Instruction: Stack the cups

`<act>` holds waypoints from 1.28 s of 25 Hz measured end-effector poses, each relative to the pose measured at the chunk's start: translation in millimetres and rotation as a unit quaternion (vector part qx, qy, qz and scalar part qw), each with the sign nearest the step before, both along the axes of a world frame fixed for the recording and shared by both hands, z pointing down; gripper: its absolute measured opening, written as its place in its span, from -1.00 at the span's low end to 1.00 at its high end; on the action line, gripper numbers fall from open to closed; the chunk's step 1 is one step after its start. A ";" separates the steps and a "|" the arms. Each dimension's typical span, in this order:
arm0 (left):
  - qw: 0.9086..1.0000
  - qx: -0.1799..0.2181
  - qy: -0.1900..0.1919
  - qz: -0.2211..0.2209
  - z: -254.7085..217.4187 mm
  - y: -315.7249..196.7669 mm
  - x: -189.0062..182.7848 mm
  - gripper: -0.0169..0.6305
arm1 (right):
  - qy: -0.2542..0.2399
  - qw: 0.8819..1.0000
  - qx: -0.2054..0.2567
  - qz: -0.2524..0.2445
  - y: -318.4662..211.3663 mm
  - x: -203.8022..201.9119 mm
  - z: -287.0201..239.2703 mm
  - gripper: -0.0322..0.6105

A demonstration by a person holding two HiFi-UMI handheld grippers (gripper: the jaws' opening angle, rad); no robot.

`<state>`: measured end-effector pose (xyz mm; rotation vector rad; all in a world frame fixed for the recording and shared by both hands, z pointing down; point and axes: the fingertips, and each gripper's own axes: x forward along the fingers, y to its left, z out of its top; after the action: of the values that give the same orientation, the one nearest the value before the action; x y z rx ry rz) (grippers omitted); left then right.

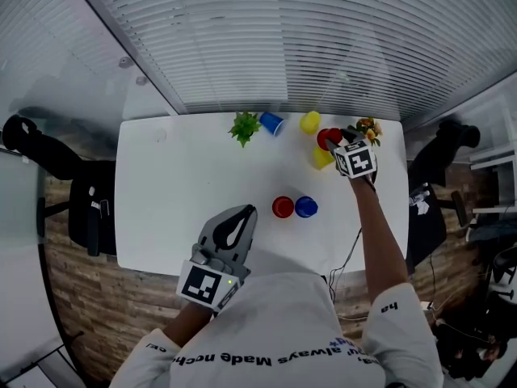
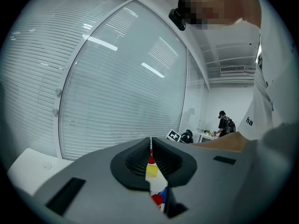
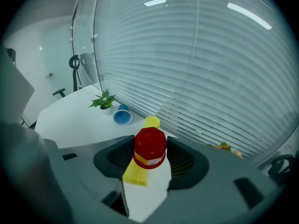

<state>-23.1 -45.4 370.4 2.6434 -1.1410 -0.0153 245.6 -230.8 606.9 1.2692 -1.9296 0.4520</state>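
Red cup (image 1: 326, 138) is hanging upper right in head view, other cups (image 1: 283, 207) sitting apart on the table (image 1: 161, 192); stacking looks barely begun. Left gripper view: left hand-held gripper (image 2: 151, 148) is sitting closed, empty. Right gripper view: right hand-held gripper (image 3: 150, 148) is clamping the red cup.

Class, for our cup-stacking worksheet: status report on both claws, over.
Left claw shut, empty. Right claw shut on red cup, yellow cup close by. Nothing seen in the way.
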 end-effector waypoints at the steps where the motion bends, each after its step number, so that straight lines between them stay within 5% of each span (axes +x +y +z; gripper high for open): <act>1: 1.000 0.002 0.000 0.001 -2.8 1.7 -0.1 -0.86 | -0.002 1.000 0.003 -0.008 4.8 -6.0 -7.7 -0.18; 15: 1.000 0.010 0.002 0.001 -2.9 20.3 -9.9 -0.86 | -0.020 0.987 0.016 -0.159 81.3 -140.3 -51.3 -0.18; 32: 1.000 0.013 0.003 -0.014 -1.2 19.0 -21.7 -0.86 | 0.025 0.956 -0.018 -0.293 165.4 -244.9 3.3 -0.18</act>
<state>-44.9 -26.4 369.2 2.6477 -1.1827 -0.0425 0.7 -65.4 610.2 0.6231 -2.1212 0.1441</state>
